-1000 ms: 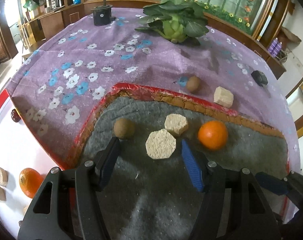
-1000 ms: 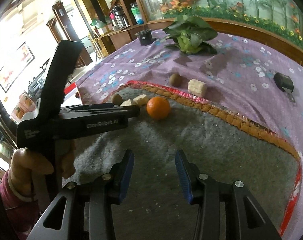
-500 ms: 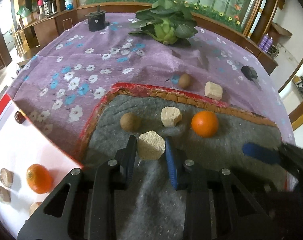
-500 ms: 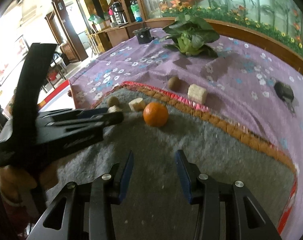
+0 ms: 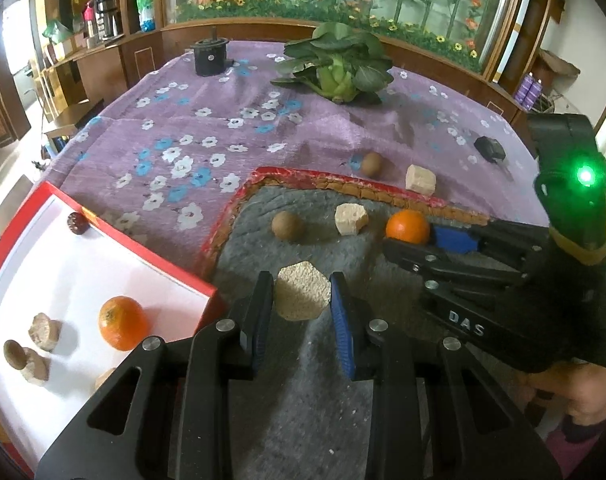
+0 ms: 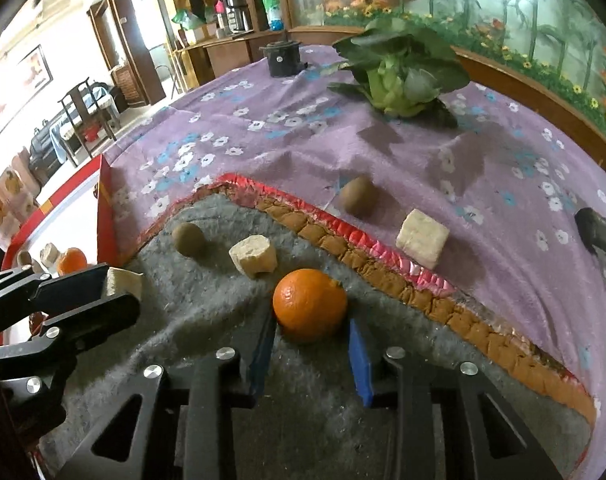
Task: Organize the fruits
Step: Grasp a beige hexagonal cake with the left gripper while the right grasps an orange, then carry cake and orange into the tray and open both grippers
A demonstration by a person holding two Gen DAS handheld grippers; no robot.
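Note:
My left gripper is shut on a beige hexagonal block and holds it above the grey mat. My right gripper is open, its jaws on either side of an orange on the mat; the orange also shows in the left wrist view. A brown kiwi and a second beige block lie on the mat. Another kiwi and block lie on the purple cloth. A white tray with a red rim at left holds an orange and several beige pieces.
A green leafy vegetable and a black pot stand at the far side of the purple flowered cloth. A small black object lies at the right. A wooden ledge with flowers runs behind the table.
My left gripper shut on the hexagonal block and lifted it toward the tray. My right gripper moved forward until its jaws came either side of the orange.

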